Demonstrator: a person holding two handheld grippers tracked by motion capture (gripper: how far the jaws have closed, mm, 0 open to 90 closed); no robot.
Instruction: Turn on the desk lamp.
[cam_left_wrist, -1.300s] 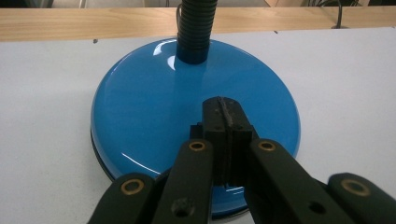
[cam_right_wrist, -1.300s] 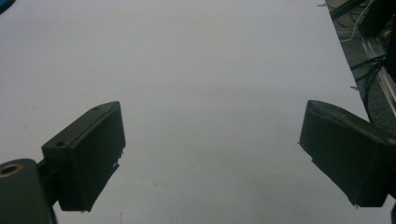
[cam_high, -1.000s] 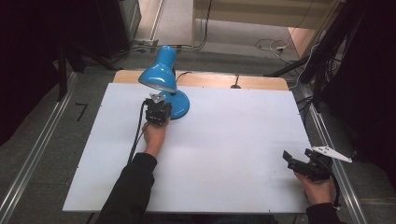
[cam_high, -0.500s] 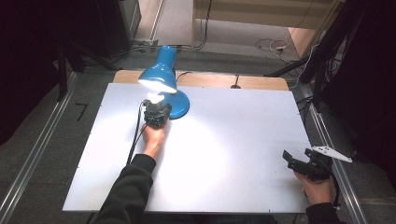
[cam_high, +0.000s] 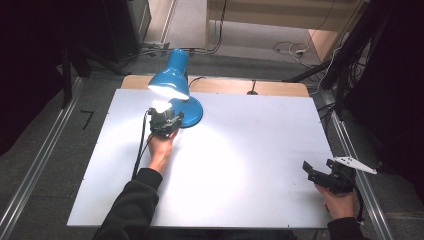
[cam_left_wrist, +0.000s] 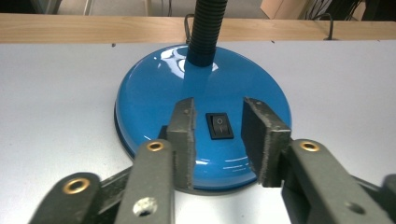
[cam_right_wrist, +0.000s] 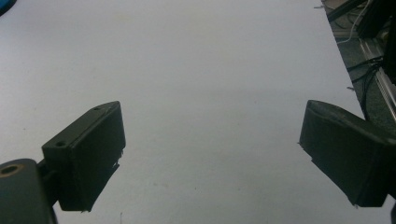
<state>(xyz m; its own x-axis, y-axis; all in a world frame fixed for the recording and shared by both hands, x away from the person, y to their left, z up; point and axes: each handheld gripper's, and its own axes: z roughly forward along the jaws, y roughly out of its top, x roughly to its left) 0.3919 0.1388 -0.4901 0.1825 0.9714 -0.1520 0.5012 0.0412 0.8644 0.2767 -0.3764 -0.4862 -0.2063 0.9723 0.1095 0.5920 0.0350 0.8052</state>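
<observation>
A blue desk lamp stands at the back left of the white table (cam_high: 240, 165). Its shade (cam_high: 170, 82) is lit and throws a bright patch on the table. My left gripper (cam_high: 169, 115) is at the lamp's round base (cam_high: 194, 111). In the left gripper view its jaws (cam_left_wrist: 218, 111) have just been opening and stand apart on either side of the black rocker switch (cam_left_wrist: 219, 126), with the pads off it. The black flexible neck (cam_left_wrist: 204, 28) rises behind the switch. My right gripper (cam_high: 310, 172) rests open near the table's front right edge, nothing between its jaws (cam_right_wrist: 212, 116).
A wooden strip (cam_high: 280, 88) runs along the table's back edge, with cables on the floor beyond it. Metal rails flank the table left and right. A black cable trails from the left gripper along the person's forearm (cam_high: 142, 150).
The lamp has come on and now lights the table under its shade. The left gripper has stayed at the base. The right gripper has not moved.
</observation>
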